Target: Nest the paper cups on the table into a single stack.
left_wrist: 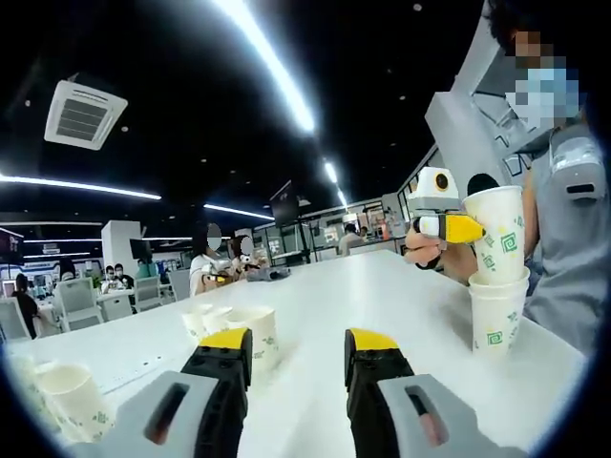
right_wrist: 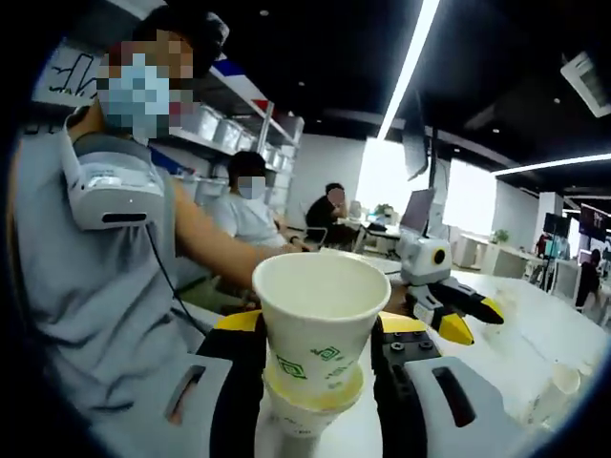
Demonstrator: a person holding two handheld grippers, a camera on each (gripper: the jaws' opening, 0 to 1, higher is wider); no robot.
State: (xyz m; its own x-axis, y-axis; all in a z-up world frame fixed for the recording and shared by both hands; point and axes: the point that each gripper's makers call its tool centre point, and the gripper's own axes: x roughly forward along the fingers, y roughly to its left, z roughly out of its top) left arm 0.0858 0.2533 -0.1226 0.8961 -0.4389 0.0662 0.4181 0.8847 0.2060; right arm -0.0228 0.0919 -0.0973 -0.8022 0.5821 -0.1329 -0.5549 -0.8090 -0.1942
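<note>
The right gripper (right_wrist: 319, 358) clamps a paper cup (right_wrist: 318, 324) over the stack (left_wrist: 497, 313) to nest it; left gripper (left_wrist: 298, 358) waits agape, empty, above the counter (left_wrist: 382, 286)

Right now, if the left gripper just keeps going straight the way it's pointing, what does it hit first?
Probably nothing close: the open left gripper points across bare white table. The nearest paper cups sit just off its left jaw, so they might be clipped, though depth is hard to judge.

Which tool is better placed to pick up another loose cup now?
Probably the left tool: it is open, with loose cups just ahead. The right tool is busy holding a cup.
</note>
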